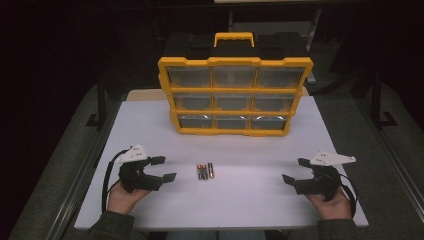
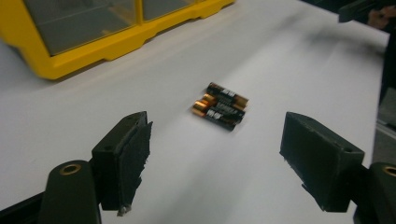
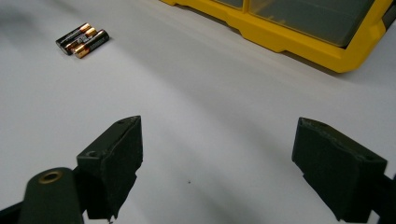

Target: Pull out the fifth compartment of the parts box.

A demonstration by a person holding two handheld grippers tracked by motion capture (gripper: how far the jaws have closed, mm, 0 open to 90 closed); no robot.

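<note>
Three black and copper batteries (image 1: pixel 204 171) lie side by side on the white table (image 1: pixel 240 195), midway between my hands. They sit just ahead of the left gripper's jaws as the batteries (image 2: pixel 220 105) in the left gripper view, and far off at upper left as the batteries (image 3: pixel 82 39) in the right gripper view. My left gripper (image 1: pixel 164 169) rests open at the table's left, jaws pointing toward them, nothing held. My right gripper (image 1: pixel 295 170) rests open at the right, also empty. A yellow organiser case (image 1: pixel 234 95) with clear drawers stands upright behind.
The case's yellow lower frame (image 2: pixel 116 44) rises at the upper left of the left gripper view, and the same frame (image 3: pixel 299 39) runs across the top of the right gripper view. The table ends close behind both hands; dark floor surrounds it.
</note>
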